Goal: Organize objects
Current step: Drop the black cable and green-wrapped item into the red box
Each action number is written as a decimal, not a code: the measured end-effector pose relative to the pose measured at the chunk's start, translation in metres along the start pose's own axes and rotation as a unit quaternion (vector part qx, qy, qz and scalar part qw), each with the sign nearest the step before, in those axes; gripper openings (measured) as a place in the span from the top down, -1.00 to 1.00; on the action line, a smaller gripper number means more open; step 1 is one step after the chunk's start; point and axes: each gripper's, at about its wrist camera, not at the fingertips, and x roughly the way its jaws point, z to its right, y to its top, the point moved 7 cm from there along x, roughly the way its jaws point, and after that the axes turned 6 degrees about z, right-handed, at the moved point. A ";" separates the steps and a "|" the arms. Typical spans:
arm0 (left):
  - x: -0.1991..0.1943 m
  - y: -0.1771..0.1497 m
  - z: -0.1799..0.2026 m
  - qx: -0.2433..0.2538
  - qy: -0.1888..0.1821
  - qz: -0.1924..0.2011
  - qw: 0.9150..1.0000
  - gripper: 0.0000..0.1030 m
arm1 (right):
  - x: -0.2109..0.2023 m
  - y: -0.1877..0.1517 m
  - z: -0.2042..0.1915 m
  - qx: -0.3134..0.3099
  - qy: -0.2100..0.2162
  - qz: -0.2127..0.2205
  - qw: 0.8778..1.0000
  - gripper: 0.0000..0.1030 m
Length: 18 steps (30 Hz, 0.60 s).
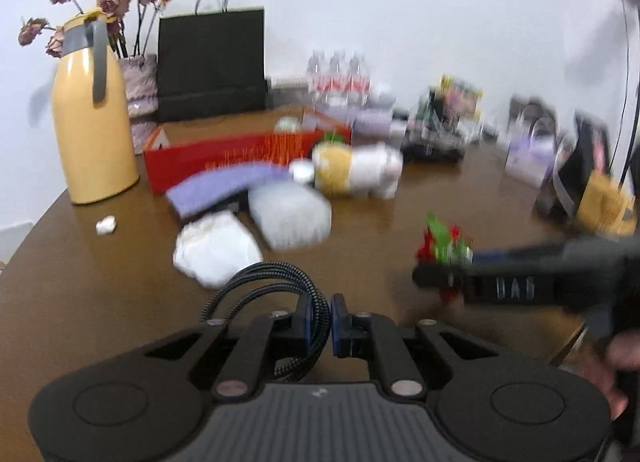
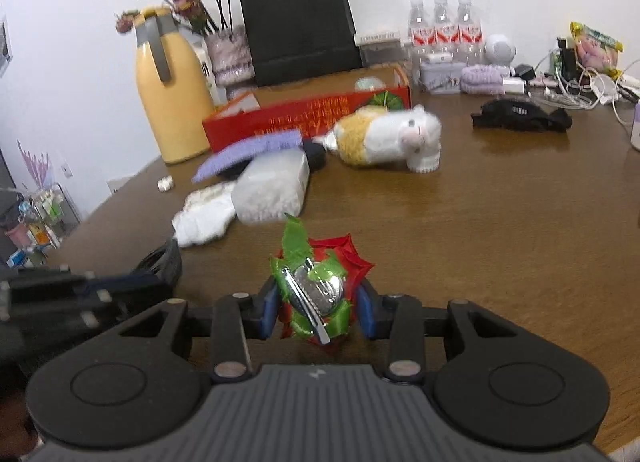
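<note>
Here, left wrist view: we see the left gripper (image 1: 319, 320) with jaws pinched on a black braided cable (image 1: 260, 276), which loops up in front of the fingers.
Table ahead: our wooden table (image 1: 100, 282) carries a white crumpled cloth (image 1: 216, 248), a clear plastic box (image 1: 292, 218), a plush toy (image 1: 356, 170) and a red box (image 1: 240, 152).
Far left: yellow thermos (image 1: 94, 122).
At right: our right gripper (image 1: 440, 274), blurred, holding the ribbon flower (image 1: 444, 242).
Right wrist view: right gripper (image 2: 316, 310), jaws part spread and clamped on the red and green ribbon flower (image 2: 316, 286), held just above the table (image 2: 500, 242).
Beyond it: plastic box (image 2: 272, 190), plush toy (image 2: 388, 138), red box (image 2: 288, 116).
At left edge: left gripper (image 2: 80, 294), cable (image 2: 164, 258) beside it.
</note>
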 end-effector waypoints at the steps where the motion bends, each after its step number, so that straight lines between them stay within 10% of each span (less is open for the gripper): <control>1: -0.002 0.012 -0.006 -0.004 -0.004 0.011 1.000 0.84 | -0.002 0.006 0.001 0.002 0.004 0.007 1.000 0.25; 12: 0.048 0.184 -0.078 0.019 -0.015 0.121 0.992 0.85 | 0.048 0.146 0.011 -0.010 0.074 0.068 0.995 0.25; 18: 0.198 0.236 -0.134 -0.041 -0.020 0.018 0.999 0.84 | 0.176 0.236 0.013 -0.041 0.047 0.030 0.998 0.25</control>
